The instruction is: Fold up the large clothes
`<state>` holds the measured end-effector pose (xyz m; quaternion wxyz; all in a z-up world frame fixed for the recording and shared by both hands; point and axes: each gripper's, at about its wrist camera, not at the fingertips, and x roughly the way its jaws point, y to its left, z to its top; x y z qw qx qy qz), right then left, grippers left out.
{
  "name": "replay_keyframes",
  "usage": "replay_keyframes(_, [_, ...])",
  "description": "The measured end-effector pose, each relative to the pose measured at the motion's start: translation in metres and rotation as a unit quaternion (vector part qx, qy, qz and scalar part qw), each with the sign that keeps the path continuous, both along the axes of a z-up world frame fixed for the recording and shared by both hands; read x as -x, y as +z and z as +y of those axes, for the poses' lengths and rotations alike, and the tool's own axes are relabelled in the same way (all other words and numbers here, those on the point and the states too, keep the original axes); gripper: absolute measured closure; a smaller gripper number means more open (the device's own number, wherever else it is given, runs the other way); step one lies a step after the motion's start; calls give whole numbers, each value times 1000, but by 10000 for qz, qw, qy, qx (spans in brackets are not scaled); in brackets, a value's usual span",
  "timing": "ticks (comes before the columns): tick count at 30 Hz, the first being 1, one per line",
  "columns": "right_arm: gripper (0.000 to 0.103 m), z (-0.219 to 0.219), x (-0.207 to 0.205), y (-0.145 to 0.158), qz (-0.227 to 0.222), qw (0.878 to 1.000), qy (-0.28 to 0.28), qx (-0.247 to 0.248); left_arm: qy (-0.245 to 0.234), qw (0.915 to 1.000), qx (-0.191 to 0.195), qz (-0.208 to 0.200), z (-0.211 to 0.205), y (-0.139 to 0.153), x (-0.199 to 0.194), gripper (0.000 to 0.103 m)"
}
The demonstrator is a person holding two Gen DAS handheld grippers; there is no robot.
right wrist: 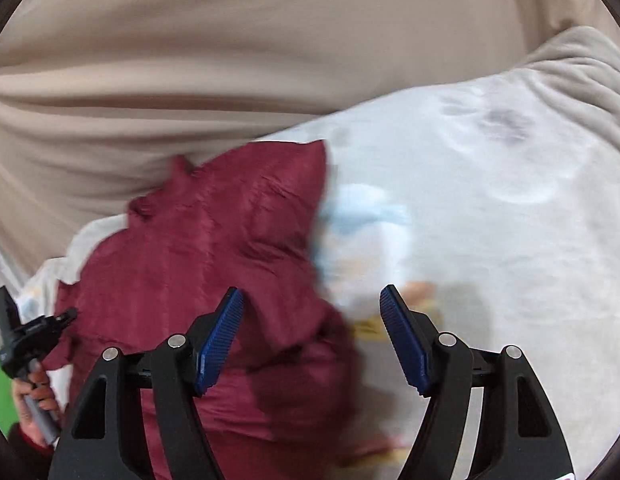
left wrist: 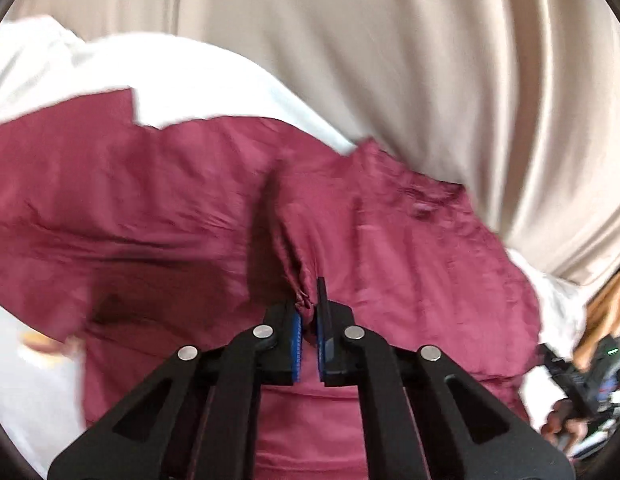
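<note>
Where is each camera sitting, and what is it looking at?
Left wrist view: it sits on the left tool, looking down along its shut fingers, which pinch a fold of the maroon garment; the person's other hand shows at the right edge.
Right wrist view: it sits on the right tool, looking down between open fingers at the garment's edge and the white printed sheet; the person's left hand shows at the left edge.
Both share the garment, the sheet and the beige curtain.
</note>
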<state>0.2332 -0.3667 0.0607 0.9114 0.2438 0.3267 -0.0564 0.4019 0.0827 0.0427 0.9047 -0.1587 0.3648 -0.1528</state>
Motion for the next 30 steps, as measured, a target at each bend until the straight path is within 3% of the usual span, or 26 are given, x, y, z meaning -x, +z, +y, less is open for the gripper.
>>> replay_keyframes(4, [36,22,-32,-16,428,9982,233,349,197,9987,-352,321,9,-32,-8,99])
replay_keyframes(6, [65,26,-37,-18,493,9978,326,296,200,9992,-225,278,13,-44,-6,99])
replay_keyframes(7, [82,29,-34,-14,317,9987,352,160,207,9993,-213,240,14,-43,-5,99])
replay_keyframes(8, [89,27,-26,-7,110,9994,330,54,194,9993,-224,209,14,-43,-4,99])
replay_keyframes(10, [92,16,-12,-2,-206,9993,254,-165,127,9995,-236,173,14,-44,1,98])
replay_keyframes(11, [93,14,-15,-8,-36,9998,207,-48,85,9995,-243,155,12,-45,2,98])
replay_keyframes(13, [93,7,-32,-41,728,9968,173,281,26,9995,-280,121,12,-44,10,96])
replay_keyframes(16, [93,-2,-30,-36,651,9977,168,80,20,9991,-428,68,8,-44,13,96])
replay_keyframes(20, [79,-12,-20,8,205,9980,-370,476,18,9994,-344,54,14,-46,14,95])
replay_keyframes(22, [78,-17,-28,30,-6,9979,-429,479,7,9996,-285,35,17,-46,15,95])
replay_keyframes(26, [60,-18,-63,49,-261,9985,-412,265,11,9998,-197,20,18,-48,17,93])
replay_keyframes(28, [63,-17,-75,43,-299,9990,-319,87,4,10000,-87,28,20,-49,17,93])
replay_keyframes(30, [78,-10,-98,29,-160,9998,-75,-36,-3,10000,-24,44,19,-50,15,93])
